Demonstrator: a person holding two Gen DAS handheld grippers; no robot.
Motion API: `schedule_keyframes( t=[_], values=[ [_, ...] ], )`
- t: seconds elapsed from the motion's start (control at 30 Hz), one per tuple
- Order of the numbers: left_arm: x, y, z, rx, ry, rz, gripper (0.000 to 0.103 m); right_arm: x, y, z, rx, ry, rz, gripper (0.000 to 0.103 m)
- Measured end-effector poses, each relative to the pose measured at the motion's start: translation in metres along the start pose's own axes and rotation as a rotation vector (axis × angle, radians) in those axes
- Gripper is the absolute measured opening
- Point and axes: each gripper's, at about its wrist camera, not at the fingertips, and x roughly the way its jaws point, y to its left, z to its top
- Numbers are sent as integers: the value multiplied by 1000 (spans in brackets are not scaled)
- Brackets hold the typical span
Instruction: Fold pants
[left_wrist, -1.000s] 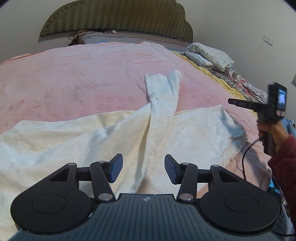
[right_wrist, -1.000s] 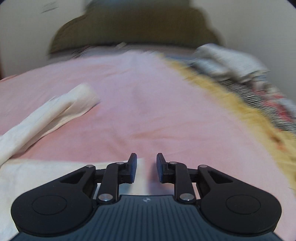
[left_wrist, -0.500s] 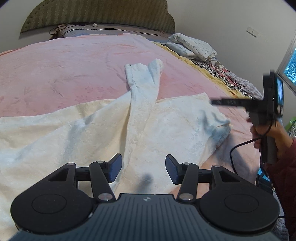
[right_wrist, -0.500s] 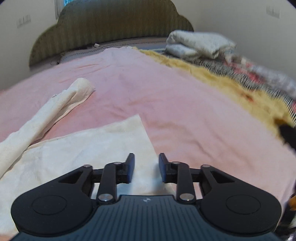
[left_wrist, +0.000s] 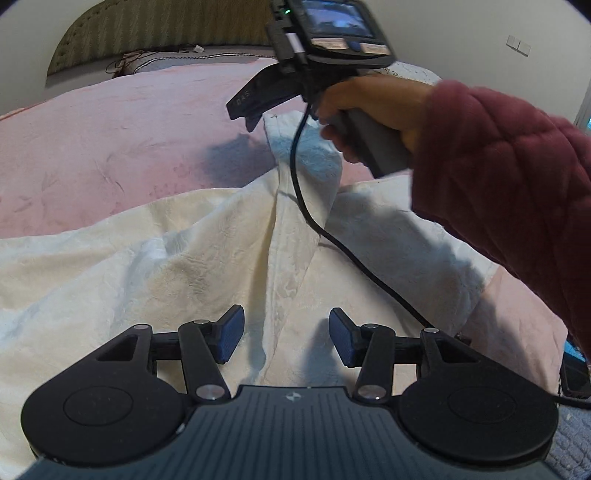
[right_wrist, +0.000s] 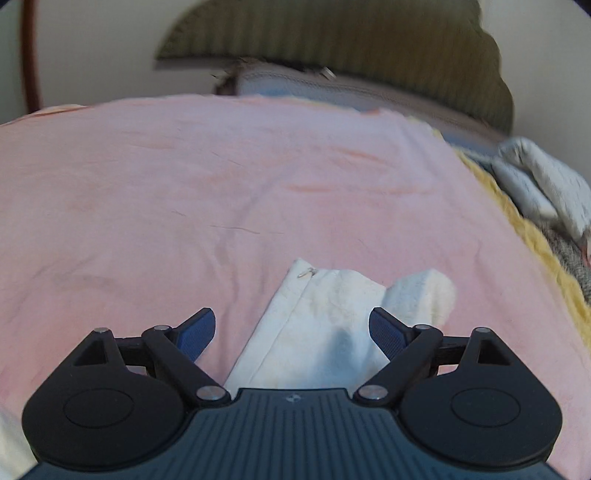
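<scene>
my left gripper (left_wrist: 286, 338) hovers low over the cream pants (left_wrist: 207, 266), its blue-padded fingers (left_wrist: 231, 334) spread apart with nothing between them. the pants lie spread across the pink blanket (left_wrist: 110, 147) on the bed, wide at the near end and narrowing into a long leg that runs away from me toward the headboard (left_wrist: 166, 26). a raised fold of the fabric runs straight up the middle, starting between my left fingers.

my right hand (left_wrist: 369, 110), in a dark red quilted sleeve (left_wrist: 498, 177), holds the right gripper (right_wrist: 291, 332) out over the far end of that leg. its black cable (left_wrist: 332, 236) trails back across the cloth. from the right wrist view, the fingers (right_wrist: 195, 334) stand wide apart, one on each side of the leg end, which lies flat on the blanket with a seam and a small metal piece at its corner. whether the pads touch the cloth i cannot tell. folded bedding (right_wrist: 546, 184) sits at the right edge of the bed.
</scene>
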Motion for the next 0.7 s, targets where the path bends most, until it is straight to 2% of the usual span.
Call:
schedule_keyframes(
  t=[0.07, 0.1, 0.13, 0.17, 0.2, 0.27, 0.37, 0.53, 0.63, 0.7],
  values=[
    [1, -1, 0, 16, -7, 0, 54, 13, 0, 1, -3, 18, 10, 90],
    [2, -1, 1, 14, -8, -4, 54, 17, -1, -1, 0, 31, 14, 86],
    [2, 0, 2, 5, -9, -10, 54, 21, -2, -1, 8, 44, 23, 77],
    [2, 0, 1, -4, -11, -16, 54, 21, -5, -2, 18, 39, 30, 52],
    [2, 1, 2, -13, -13, -21, 54, 18, -7, -2, 23, 28, 27, 35],
    [4, 3, 4, -31, -15, -26, 54, 14, -12, -5, 26, 16, 35, 19],
    [5, 5, 7, -36, -17, -22, 54, 0, -26, -9, 82, -37, 35, 12],
    [11, 4, 15, -52, -12, 3, 51, -42, -86, -34, 328, -123, 119, 12],
    [18, 2, 19, -48, -1, 29, 46, -52, -128, -59, 495, -124, 191, 11],
    [21, 0, 21, -42, -4, 50, 43, -51, -144, -73, 549, -102, 220, 11]
  ],
)
